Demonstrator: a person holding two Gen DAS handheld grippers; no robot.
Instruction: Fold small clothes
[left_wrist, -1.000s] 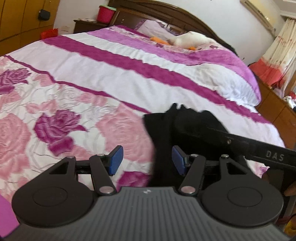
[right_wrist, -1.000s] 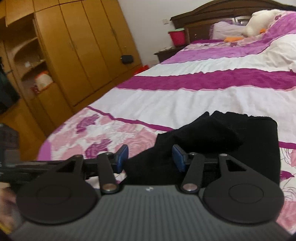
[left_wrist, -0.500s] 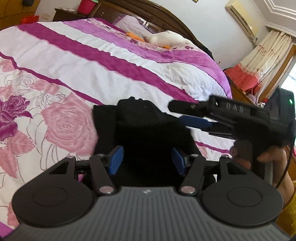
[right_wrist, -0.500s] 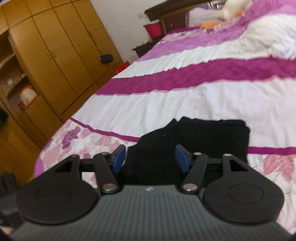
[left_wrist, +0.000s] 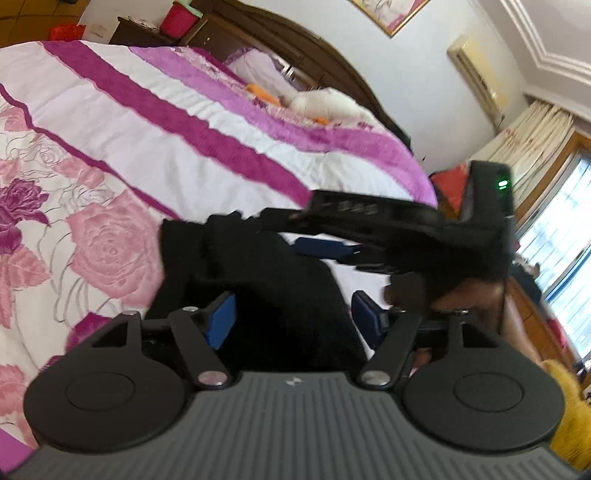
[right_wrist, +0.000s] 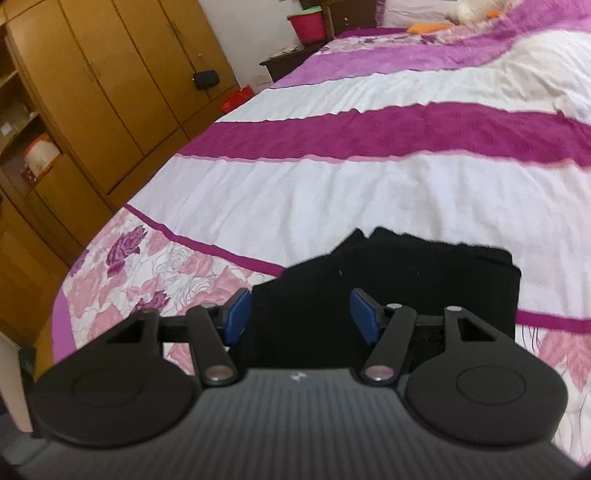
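The black garment (left_wrist: 266, 280) lies folded on the bed (left_wrist: 155, 122), on its pink-and-purple flowered and striped cover, and it sits straight ahead of both claws. Seen from the left wrist, the left claw (left_wrist: 293, 319) has its blue pads (left_wrist: 221, 322) set apart and its jaws are opening; the dark cloth shows in the gap between them, but neither pad presses on it, so it has hold of nothing. Ahead of it and to its right, the right claw (left_wrist: 325, 248) reaches in sideways over the far part of the garment, carried by a person's hand (left_wrist: 454, 295); this view is too blurred there to tell whether its tips touch the cloth. From the right wrist, the right claw (right_wrist: 301, 314) stands about half open, the garment (right_wrist: 406, 273) lying ahead of and beneath the gap, with cloth edges close to both pads (right_wrist: 364, 314) yet not squeezed. Beyond the claws, a white soft toy (left_wrist: 325, 105) rests near the headboard (left_wrist: 314, 55), and a wooden wardrobe (right_wrist: 110, 92) stands to the left of the right claw.
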